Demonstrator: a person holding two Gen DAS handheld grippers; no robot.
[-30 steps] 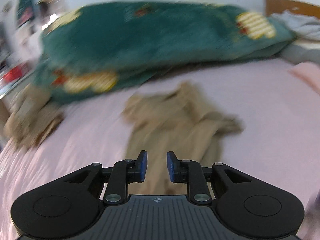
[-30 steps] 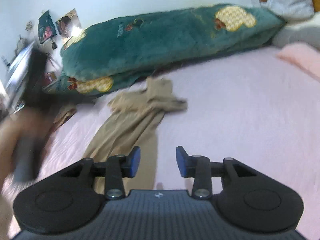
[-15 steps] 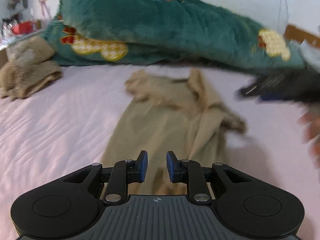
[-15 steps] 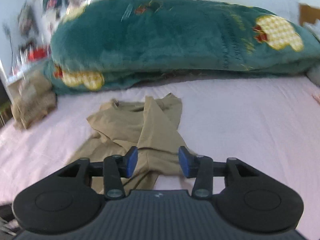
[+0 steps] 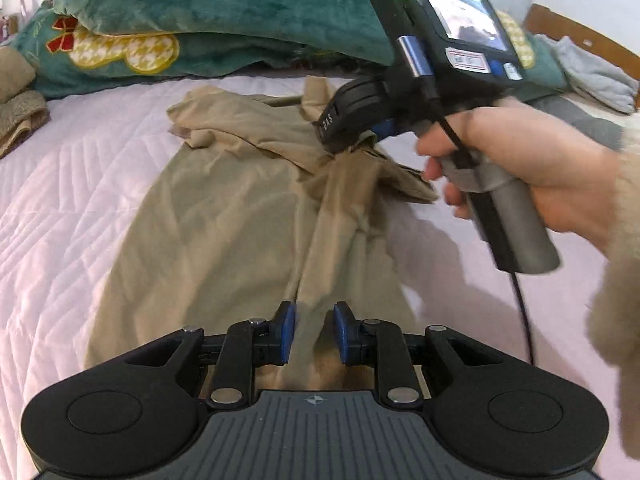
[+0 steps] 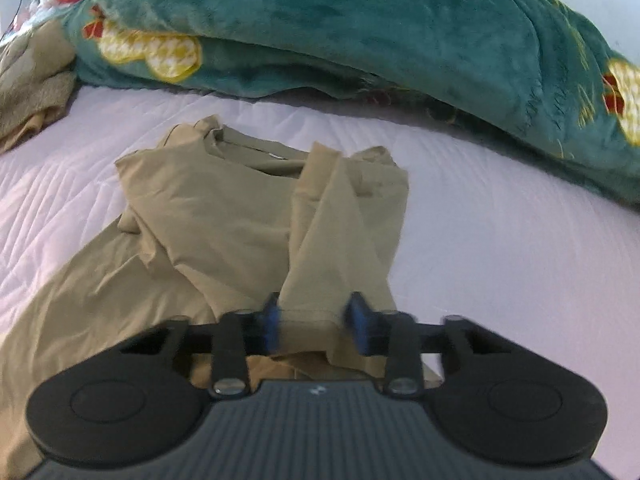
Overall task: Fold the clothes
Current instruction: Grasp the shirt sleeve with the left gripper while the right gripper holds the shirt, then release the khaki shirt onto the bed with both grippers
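Observation:
A tan long-sleeved garment (image 5: 208,216) lies crumpled on the pink bed sheet (image 5: 60,208), its collar toward the green blanket. My left gripper (image 5: 314,334) is open low over the garment's lower part, a fabric ridge between its blue pads. In the left wrist view, the right gripper's body (image 5: 404,84) hovers over a bunched sleeve, its fingertips hidden. In the right wrist view, the right gripper (image 6: 316,320) is open with the folded sleeve end (image 6: 320,248) between its pads.
A big green plush blanket (image 6: 360,32) runs along the back of the bed. A tan towel pile (image 5: 16,104) lies at the left. Grey clothes (image 5: 592,72) and a wooden headboard (image 5: 576,36) are at the far right.
Both grippers moved closer to the garment and lower. The right gripper came in over the sleeve, which now sits between its pads. The left gripper stays open.

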